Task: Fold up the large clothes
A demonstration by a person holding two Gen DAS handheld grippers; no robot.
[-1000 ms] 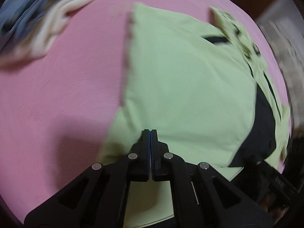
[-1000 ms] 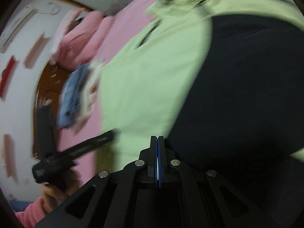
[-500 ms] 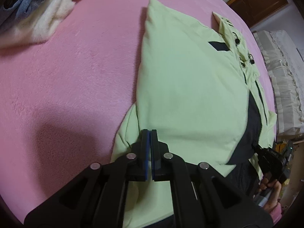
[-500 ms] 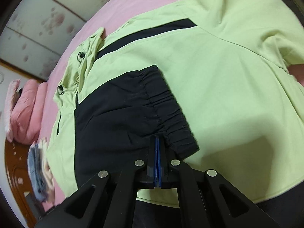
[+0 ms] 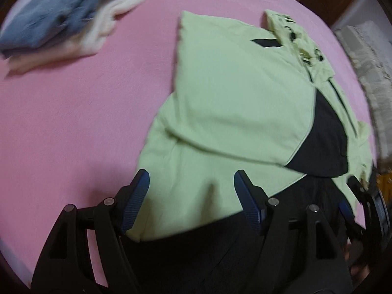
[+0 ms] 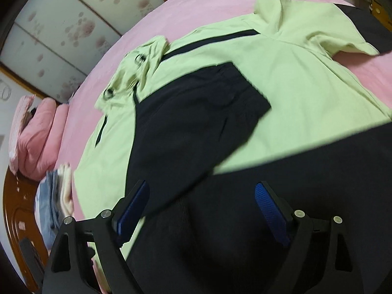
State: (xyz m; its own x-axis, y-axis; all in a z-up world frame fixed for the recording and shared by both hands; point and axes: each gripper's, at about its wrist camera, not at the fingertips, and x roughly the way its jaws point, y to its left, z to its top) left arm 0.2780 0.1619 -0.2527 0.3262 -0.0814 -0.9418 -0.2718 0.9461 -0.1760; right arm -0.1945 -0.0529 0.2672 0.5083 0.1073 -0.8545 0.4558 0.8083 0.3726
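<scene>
A light green jacket (image 5: pixel 232 85) with black panels lies flat on the pink bed cover (image 5: pixel 73 122). Its green sleeve is folded in over the body, ending in a black cuff (image 5: pixel 323 142). In the right wrist view the jacket (image 6: pixel 306 85) has a black sleeve (image 6: pixel 196 122) laid across its middle. My left gripper (image 5: pixel 189 178) hovers over the jacket's near edge, jaws opening, with nothing pressed between the pads. My right gripper (image 6: pixel 201 188) hangs over black fabric at the jacket's lower end, jaws also opening, gripping nothing.
A pile of folded clothes (image 5: pixel 61 19), blue denim on cream, sits on the bed away from the jacket (image 6: pixel 54 196). Pink bedding (image 6: pixel 36 132) is stacked by the wooden bed end (image 6: pixel 14 208). White flowered cupboard doors (image 6: pixel 61 24) stand behind.
Both grippers were shut in the earlier frames and now stand wide apart. The left gripper has lifted and drawn back from the jacket's edge.
</scene>
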